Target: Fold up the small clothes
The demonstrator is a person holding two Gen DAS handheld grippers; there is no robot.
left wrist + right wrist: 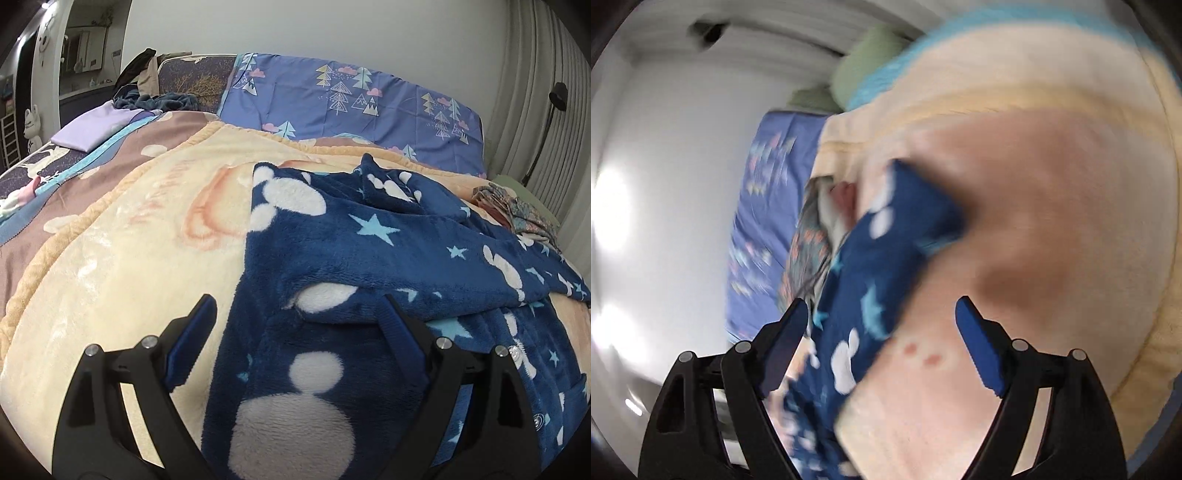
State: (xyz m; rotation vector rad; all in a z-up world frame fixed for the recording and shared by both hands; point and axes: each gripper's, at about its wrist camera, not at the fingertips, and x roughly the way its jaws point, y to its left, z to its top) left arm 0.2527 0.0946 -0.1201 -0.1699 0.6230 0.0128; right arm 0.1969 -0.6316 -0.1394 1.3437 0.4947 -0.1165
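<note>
So, navy fleece garment sprawled half-folded on cream blanket atop bed. Left gripper spread wide just over its near edge, gripping nothing. Right gripper also wide, empty, view blurred.

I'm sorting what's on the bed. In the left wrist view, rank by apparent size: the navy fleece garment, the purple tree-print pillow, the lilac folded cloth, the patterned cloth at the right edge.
1. Navy fleece garment, though nearest the camera.
2. Purple tree-print pillow.
3. Lilac folded cloth and patterned cloth look alike; unranked.
</note>
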